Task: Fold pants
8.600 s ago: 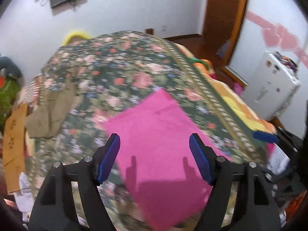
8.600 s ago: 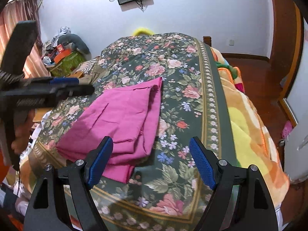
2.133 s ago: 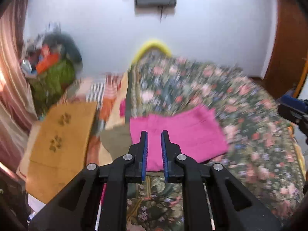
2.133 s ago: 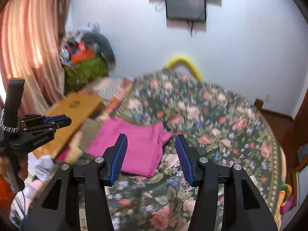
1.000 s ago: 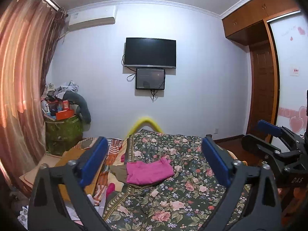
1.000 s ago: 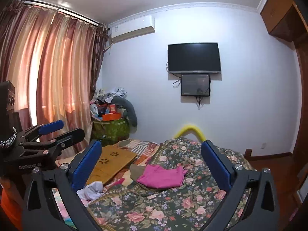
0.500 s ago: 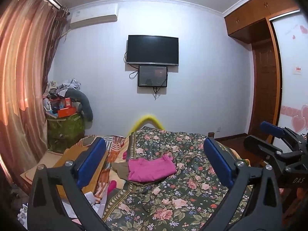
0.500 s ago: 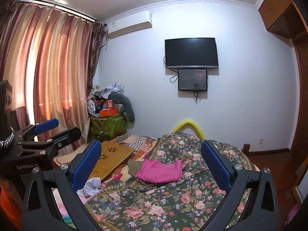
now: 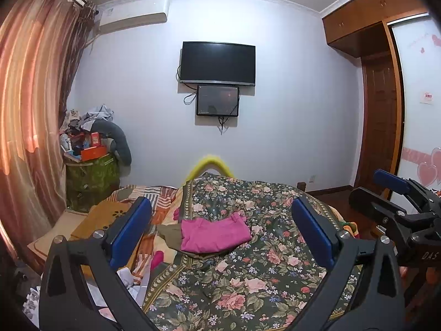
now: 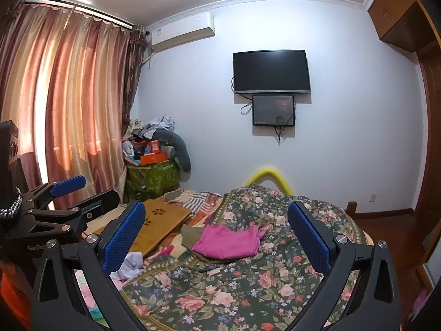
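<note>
While both spread, empty: left tool [image 9: 224, 233] | right tool [image 10: 216, 235] | folded pants [image 9: 213, 234] on bedspread [image 9: 248, 275]

olive garment [image 9: 169, 235] mostly under pink pants [image 9: 213, 234] (shape unclear), screen text illegible

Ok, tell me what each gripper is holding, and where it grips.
Nothing. The left gripper and right gripper are both open, away from the folded pink pants on the bed.

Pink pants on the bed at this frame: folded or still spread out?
Folded. The pink pants lie as one compact rectangular bundle on the floral bedspread, over an olive garment; both grippers are open and hold nothing.
</note>
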Available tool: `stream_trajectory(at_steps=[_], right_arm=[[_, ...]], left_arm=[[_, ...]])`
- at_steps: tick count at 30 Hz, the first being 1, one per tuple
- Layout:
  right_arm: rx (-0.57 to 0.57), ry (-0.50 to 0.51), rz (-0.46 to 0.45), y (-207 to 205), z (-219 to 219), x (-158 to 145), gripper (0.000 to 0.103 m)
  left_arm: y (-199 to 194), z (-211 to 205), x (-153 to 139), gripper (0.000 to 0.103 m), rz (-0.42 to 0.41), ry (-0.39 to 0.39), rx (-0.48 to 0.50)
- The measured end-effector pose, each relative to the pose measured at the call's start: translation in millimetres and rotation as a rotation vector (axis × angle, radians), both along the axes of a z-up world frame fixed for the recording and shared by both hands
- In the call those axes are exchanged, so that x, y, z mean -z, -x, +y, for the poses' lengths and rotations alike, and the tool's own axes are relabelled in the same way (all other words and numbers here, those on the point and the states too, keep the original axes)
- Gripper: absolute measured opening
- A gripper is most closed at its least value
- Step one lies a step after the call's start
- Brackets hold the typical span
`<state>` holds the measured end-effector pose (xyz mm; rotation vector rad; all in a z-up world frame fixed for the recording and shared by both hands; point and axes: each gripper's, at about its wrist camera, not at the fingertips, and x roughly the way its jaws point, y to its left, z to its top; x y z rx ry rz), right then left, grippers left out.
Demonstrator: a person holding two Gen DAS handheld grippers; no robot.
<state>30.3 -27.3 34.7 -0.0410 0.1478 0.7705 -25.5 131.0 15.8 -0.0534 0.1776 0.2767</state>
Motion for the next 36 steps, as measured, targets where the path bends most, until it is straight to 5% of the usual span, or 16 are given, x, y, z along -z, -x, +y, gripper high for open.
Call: stream_trajectory(at_steps=[36], right_arm=[[0.012, 0.004, 0.027, -4.5, -4.2, 0.4, 0.103]], left_arm=[[-4.7, -3.6, 4.3, 0.103, 0.018, -0.017, 0.034]])
